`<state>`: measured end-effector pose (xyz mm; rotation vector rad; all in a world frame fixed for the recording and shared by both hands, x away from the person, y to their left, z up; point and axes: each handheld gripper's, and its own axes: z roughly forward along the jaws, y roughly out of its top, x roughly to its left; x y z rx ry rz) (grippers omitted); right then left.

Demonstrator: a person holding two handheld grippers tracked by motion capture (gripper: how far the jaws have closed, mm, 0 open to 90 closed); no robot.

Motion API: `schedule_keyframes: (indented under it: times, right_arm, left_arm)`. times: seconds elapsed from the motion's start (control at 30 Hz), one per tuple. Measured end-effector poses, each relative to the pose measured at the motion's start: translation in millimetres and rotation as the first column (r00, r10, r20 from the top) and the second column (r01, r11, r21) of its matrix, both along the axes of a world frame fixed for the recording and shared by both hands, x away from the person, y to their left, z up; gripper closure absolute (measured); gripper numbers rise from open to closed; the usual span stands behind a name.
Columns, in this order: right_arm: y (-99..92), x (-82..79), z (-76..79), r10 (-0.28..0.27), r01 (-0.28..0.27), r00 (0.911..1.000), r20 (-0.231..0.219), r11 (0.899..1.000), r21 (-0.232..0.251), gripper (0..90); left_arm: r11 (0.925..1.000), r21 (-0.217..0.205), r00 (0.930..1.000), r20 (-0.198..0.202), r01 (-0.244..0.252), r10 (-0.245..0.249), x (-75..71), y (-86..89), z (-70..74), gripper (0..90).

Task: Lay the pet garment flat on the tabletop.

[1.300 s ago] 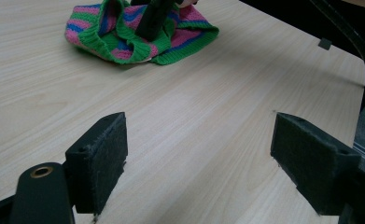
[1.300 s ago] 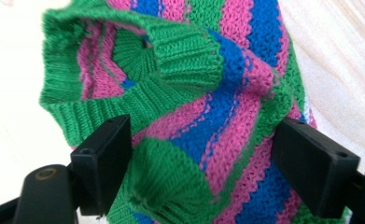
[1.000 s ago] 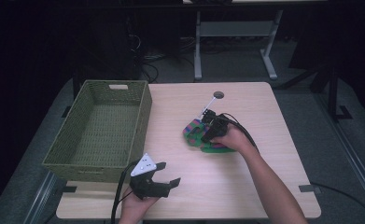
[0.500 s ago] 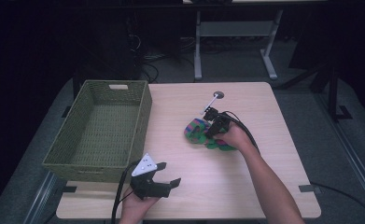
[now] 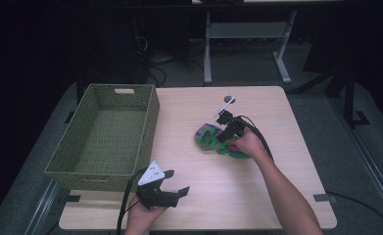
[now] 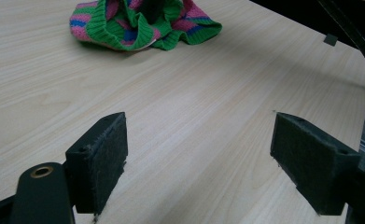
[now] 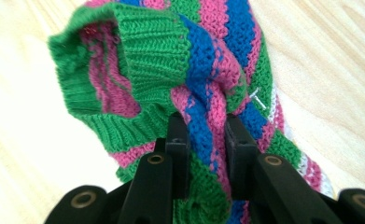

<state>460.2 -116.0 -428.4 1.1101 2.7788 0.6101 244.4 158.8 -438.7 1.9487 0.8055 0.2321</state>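
**Right gripper pinches knit on table, left gripper idle and open**

Right gripper sits on the knit mid-table. Its jaws have just been closing, and the knit is between them. In the right gripper view the two black pads press a bunched fold of blue and pink stripes of the knit; the fold rises straight out from between the jaws. A green ribbed cuff opens up left of the jaws, pink inside. More striped fabric trails to the right of the jaws and below them, lying on the table. The right gripper has a narrow gap, stuffed with fabric. Its cable runs back along the person's right forearm in the high view.

Left gripper is held near the table's near edge, well apart from the knit. Jaws stand wide apart, nothing between them. In the left gripper view the left gripper shows bare table between and ahead of the pads. The knit lies far ahead of these jaws, slightly left of the gap's centre line, crumpled, green rib facing the camera. White plate on top of the gripper shows in the high view.

Basket, green and woven, stands on the table's left part, just beside the left gripper, far from the right jaws.
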Motion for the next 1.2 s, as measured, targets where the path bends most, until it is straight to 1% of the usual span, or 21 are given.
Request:
schedule_keyframes:
  times: [0.03, 0.1, 0.17, 0.2, 0.27, 0.3, 0.33, 0.37, 0.4, 0.43, 0.47, 0.5, 0.53, 0.6, 0.63, 0.73, 0.83, 1.0, 1.2]
  right_arm:
    - [0.0, 0.0, 0.0, 0.0, 0.0, 1.0, 0.0, 1.0, 0.0, 75.1]
    - [-3.6, -0.5, 4.2, -0.004, 0.004, 1.0, 0.005, 1.0, 0.015, 75.1]
    - [-8.7, -1.1, 9.7, -0.013, 0.013, 0.9999, 0.0, 0.999, 0.045, 75.2]
    - [-14.6, -2.4, 15.3, -0.017, 0.017, 0.9998, 0.002, 0.998, 0.066, 75.2]
    - [-16.4, -2.7, 16.5, -0.016, 0.016, 0.9999, 0.003, 0.998, 0.067, 75.2]
    - [-22.1, -3.3, 19.3, -0.026, 0.026, 0.9997, 0.0, 0.997, 0.078, 75.2]
    - [-22.1, -3.3, 19.3, -0.026, 0.026, 0.9997, 0.0, 0.997, 0.078, 75.2]
    - [-27.2, -4.1, 22.0, -0.038, 0.038, 0.9993, -0.006, 0.994, 0.102, 75.1]
    - [-27.2, -4.1, 22.0, -0.038, 0.038, 0.9993, -0.006, 0.994, 0.102, 75.1]
    - [-30.6, -5.4, 25.4, -0.039, 0.039, 0.9992, -0.007, 0.993, 0.113, 75.1]
    - [-30.6, -5.4, 25.4, -0.039, 0.039, 0.9992, -0.007, 0.993, 0.113, 75.1]
    - [-32.6, -7.2, 29.6, -0.036, 0.036, 0.9993, -0.002, 0.991, 0.127, 75.1]
    - [-32.6, -7.2, 29.6, -0.036, 0.036, 0.9993, -0.002, 0.991, 0.127, 75.1]
    - [-33.9, -9.7, 35.8, -0.031, 0.03, 0.9995, 0.006, 0.988, 0.148, 75.1]
    - [-34.6, -11.4, 41.4, -0.027, 0.024, 0.9995, 0.015, 0.987, 0.158, 75.1]
    - [-35.3, -12.4, 46.1, -0.024, 0.021, 0.9996, 0.016, 0.986, 0.165, 75.1]
    - [-35.6, -16.0, 52.9, -0.01, 0.004, 0.9994, 0.034, 0.986, 0.165, 75.0]
    - [-36.4, -20.2, 58.9, 0.001, -0.009, 0.9989, 0.048, 0.985, 0.171, 75.0]
    - [-41.8, -22.9, 64.9, 0.006, -0.017, 0.9982, 0.06, 0.984, 0.18, 75.0]
  left_arm:
    - [1.0, 0.0, 1.0, 0.0, 0.0, 0.0, 0.0, 0.0, 0.0, 18.7]
    - [1.0, 0.003, 1.0, 0.0, -0.001, 0.001, 0.0, -0.6, -0.3, 18.7]
    - [1.0, 0.003, 1.0, 0.0, 0.0, 0.0, 0.3, -0.4, -0.5, 18.7]
    - [1.0, 0.002, 1.0, -0.004, -0.001, 0.001, 0.1, -0.4, -0.5, 18.7]
    - [1.0, 0.002, 1.0, -0.001, -0.002, 0.002, -0.2, -0.5, -0.2, 18.7]
    - [1.0, 0.001, 1.0, 0.002, -0.002, 0.002, -0.6, -0.2, 0.3, 18.7]
    - [1.0, 0.001, 1.0, 0.002, -0.002, 0.002, -0.6, -0.2, 0.3, 18.7]
    - [1.0, 0.003, 1.0, 0.004, -0.003, 0.003, -0.8, 0.0, 0.4, 18.7]
    - [1.0, 0.002, 1.0, 0.002, -0.006, 0.006, -0.9, 0.0, 0.3, 18.7]
    - [1.0, 0.004, 1.0, 0.003, -0.008, 0.008, -0.5, 0.3, 0.3, 18.7]
    - [1.0, 0.004, 1.0, 0.003, -0.008, 0.008, -0.5, 0.3, 0.3, 18.7]
    - [1.0, 0.004, 1.0, 0.003, -0.007, 0.007, -0.2, 0.3, 0.2, 18.7]
    - [1.0, 0.004, 1.0, 0.003, -0.007, 0.007, -0.2, 0.3, 0.2, 18.7]
    - [1.0, 0.003, 1.0, 0.004, -0.005, 0.005, -0.1, 0.0, 0.1, 18.7]
    - [1.0, 0.003, 1.0, 0.002, -0.006, 0.006, -0.3, -0.2, -0.1, 18.7]
    - [1.0, 0.006, 1.0, 0.001, -0.006, 0.005, -0.4, -0.3, -0.3, 18.7]
    - [1.0, 0.004, 1.0, 0.002, -0.006, 0.006, -0.8, 0.0, 0.1, 18.7]
    - [1.0, 0.004, 1.0, 0.005, -0.004, 0.004, -0.8, -0.7, 0.0, 18.7]
    - [1.0, 0.006, 1.0, -0.003, 0.001, -0.001, -1.0, -1.1, -0.9, 18.7]
